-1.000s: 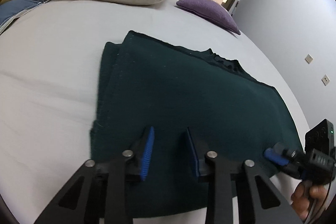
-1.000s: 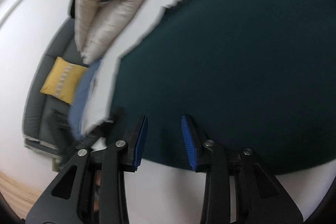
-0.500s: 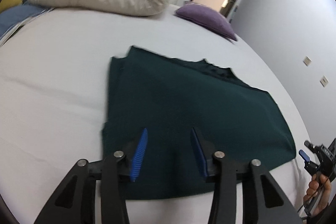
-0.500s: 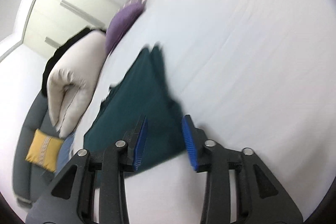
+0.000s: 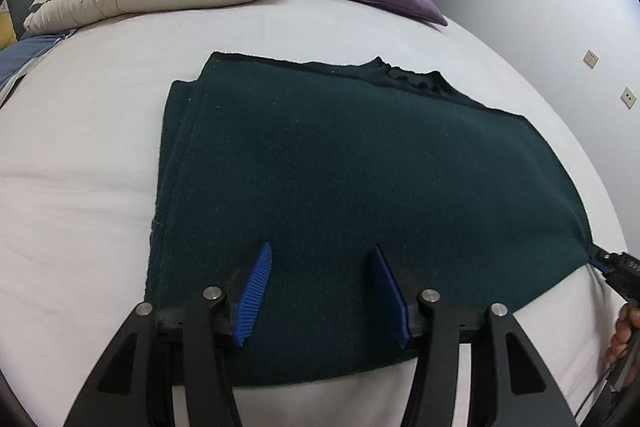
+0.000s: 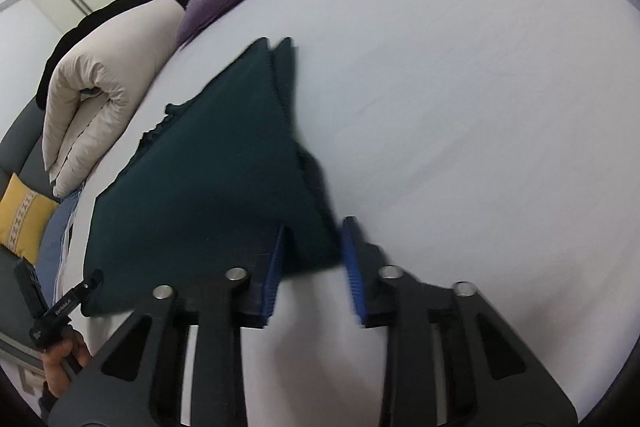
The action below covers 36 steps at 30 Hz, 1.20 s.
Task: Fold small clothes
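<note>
The dark green garment (image 5: 352, 187) lies part-folded on the bed (image 5: 100, 227). The left gripper (image 5: 322, 291) is held above its near edge, jaws opening and empty. The right gripper (image 6: 312, 267) jaws are closing around its near corner, probably to lift it for 1 more fold.

Left tool (image 5: 320, 291), jaws opening, hovers over folded green garment (image 5: 340, 187).

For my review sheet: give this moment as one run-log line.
dark green garment: folded, flat on white bed | left gripper: opening above near edge | right gripper: closing at its corner, pads not pressing
</note>
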Motion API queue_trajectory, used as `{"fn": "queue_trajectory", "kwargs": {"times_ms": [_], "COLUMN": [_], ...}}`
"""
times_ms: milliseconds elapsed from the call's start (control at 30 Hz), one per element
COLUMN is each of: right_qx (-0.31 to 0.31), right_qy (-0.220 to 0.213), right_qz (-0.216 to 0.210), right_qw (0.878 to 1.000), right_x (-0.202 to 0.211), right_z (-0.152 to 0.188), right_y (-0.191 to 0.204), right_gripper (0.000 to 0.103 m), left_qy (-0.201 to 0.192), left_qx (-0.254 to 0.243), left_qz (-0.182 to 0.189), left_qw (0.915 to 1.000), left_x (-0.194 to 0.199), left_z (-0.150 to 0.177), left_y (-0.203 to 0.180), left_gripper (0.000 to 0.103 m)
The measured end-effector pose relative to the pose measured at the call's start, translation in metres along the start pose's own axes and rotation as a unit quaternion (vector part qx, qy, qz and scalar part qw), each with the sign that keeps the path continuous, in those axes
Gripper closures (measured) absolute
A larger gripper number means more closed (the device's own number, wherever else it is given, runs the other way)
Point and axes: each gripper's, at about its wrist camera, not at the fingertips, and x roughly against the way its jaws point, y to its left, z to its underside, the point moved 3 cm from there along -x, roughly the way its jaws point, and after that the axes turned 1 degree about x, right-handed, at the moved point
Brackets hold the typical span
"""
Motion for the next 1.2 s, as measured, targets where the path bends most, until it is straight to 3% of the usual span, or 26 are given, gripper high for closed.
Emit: {"fn": "queue_trajectory", "kwargs": {"times_ms": [133, 300, 500, 633, 767, 833, 867, 967, 1067, 1200], "right_qx": [-0.028, -0.028, -0.008, 0.008, 0.011, 0.004, 0.001, -0.024, -0.043, -0.096], "right_qy": [-0.022, -0.035, 0.011, 0.058, 0.087, 0.099, 0.099, 0.095, 0.064, 0.024], "right_qz": [-0.01, -0.097, -0.179, -0.204, -0.203, -0.178, -0.175, -0.201, -0.172, -0.158], "right_qw": [0.999, 0.994, 0.984, 0.977, 0.975, 0.979, 0.98, 0.975, 0.982, 0.982], "right_x": [0.026, 0.045, 0.008, -0.035, -0.073, -0.089, -0.095, -0.103, -0.094, -0.071], "right_z": [-0.004, -0.014, -0.024, -0.022, -0.02, -0.019, -0.017, -0.02, -0.028, -0.042], "right_y": [0.0, 0.034, 0.102, 0.144, 0.162, 0.156, 0.154, 0.138, 0.111, 0.059], "right_gripper": [0.078, 0.078, 0.077, 0.076, 0.075, 0.061, 0.059, 0.061, 0.057, 0.057], "left_qy": [0.002, 0.009, 0.013, 0.015, 0.015, 0.015, 0.015, 0.015, 0.015, 0.016], "left_qx": [-0.001, -0.005, -0.011, -0.02, -0.025, -0.028, -0.028, -0.031, -0.033, -0.028], "left_qz": [-0.011, -0.019, -0.025, -0.032, -0.037, -0.039, -0.04, -0.041, -0.043, -0.038], "left_qw": [0.9999, 0.9998, 0.9995, 0.9992, 0.9989, 0.9987, 0.9987, 0.9985, 0.9984, 0.9987], "left_x": [0.0, -0.001, -0.003, -0.005, -0.006, -0.006, -0.007, -0.009, -0.009, -0.008], "left_z": [0.002, 0.002, 0.002, 0.002, 0.002, 0.003, 0.002, 0.002, 0.002, 0.001], "left_y": [-0.003, -0.007, -0.007, -0.009, -0.01, -0.011, -0.011, -0.013, -0.014, -0.014], "left_gripper": [0.044, 0.042, 0.041, 0.04, 0.039, 0.039, 0.038, 0.037, 0.037, 0.037]}}
